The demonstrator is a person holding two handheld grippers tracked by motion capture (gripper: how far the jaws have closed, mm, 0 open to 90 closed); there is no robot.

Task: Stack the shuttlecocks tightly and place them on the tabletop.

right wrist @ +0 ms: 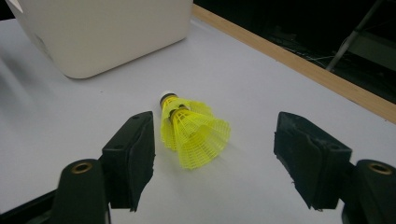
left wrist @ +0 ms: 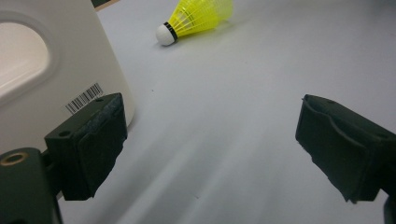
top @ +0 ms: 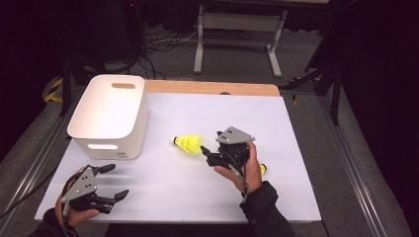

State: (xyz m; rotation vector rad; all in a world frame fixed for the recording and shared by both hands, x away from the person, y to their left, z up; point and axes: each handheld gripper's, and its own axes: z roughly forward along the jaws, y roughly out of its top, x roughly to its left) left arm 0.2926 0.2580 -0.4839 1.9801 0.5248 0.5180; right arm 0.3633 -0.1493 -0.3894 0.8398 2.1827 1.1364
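Currently: yellow shuttlecock [right wrist: 194, 133] lying on white table [top: 207, 197] beside white bin [top: 111, 116], between wide-open jaws of right gripper [right wrist: 215, 156], untouched; left gripper [left wrist: 210, 149] wide, empty; risk: closing pad nudging light skirt, rolling it off-centre.

A second yellow shuttlecock [top: 263, 169] lies mostly hidden behind the person's right hand [top: 249, 165].

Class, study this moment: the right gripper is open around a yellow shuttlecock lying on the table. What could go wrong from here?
1. The shuttlecock lies off-centre, close to one jaw of the right gripper; closing might push it aside.
2. Its mesh skirt looks soft, so a hard squeeze could crush it.
3. Lifted carelessly, it might strike the white bin wall.
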